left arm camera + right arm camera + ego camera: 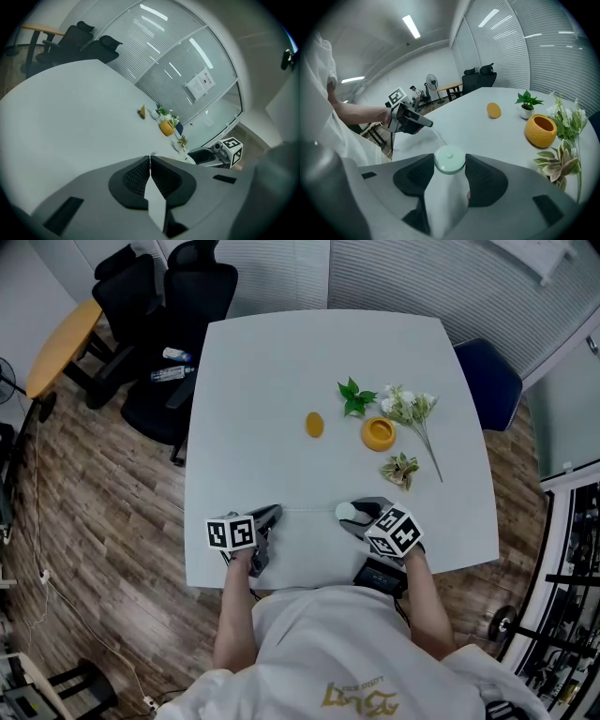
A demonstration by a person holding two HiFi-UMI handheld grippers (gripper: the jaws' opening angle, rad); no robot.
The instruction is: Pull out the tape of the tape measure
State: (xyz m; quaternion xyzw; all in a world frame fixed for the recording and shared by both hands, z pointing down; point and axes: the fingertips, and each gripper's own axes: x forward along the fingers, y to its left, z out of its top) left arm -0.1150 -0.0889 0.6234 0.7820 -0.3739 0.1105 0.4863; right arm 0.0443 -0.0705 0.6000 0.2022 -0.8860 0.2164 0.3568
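A round pale-green tape measure case (450, 160) sits between the jaws of my right gripper (450, 165), which is shut on its sides. In the head view this case (346, 512) lies near the table's front edge, with my right gripper (354, 516) around it. A thin white tape (309, 510) runs left from the case to my left gripper (274, 513). My left gripper (150, 161) is shut on the tape's end, and a white strip of tape (155, 199) shows between its pads. From the right gripper view the tape (438, 136) stretches to the left gripper (425, 123).
On the white table (262, 381) stand a yellow pot (379, 433), a small green plant (354, 396), white flowers (410, 406), a dried sprig (400, 469) and an orange egg-shaped object (314, 424). Black chairs (173, 306) stand far left, a blue chair (487, 381) at right.
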